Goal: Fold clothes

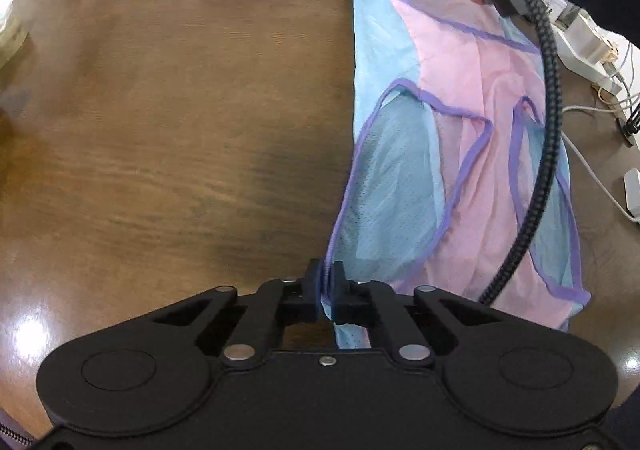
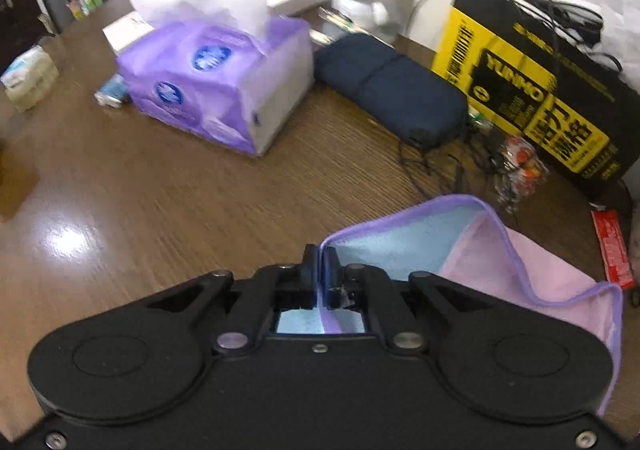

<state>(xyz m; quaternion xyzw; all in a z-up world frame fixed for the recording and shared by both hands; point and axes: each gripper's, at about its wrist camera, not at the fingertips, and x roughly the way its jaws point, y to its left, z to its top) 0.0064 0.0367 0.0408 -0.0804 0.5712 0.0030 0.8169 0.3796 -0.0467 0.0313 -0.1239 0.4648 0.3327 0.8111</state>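
While both grippers pinch garment trim, only R view shows tissues (blurry).

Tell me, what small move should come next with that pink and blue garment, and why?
Probably lift both pinched edges together and carry them across toward the far side. The left gripper and the right gripper are each shut on the purple-trimmed edge of the garment, which lies flat on the table.
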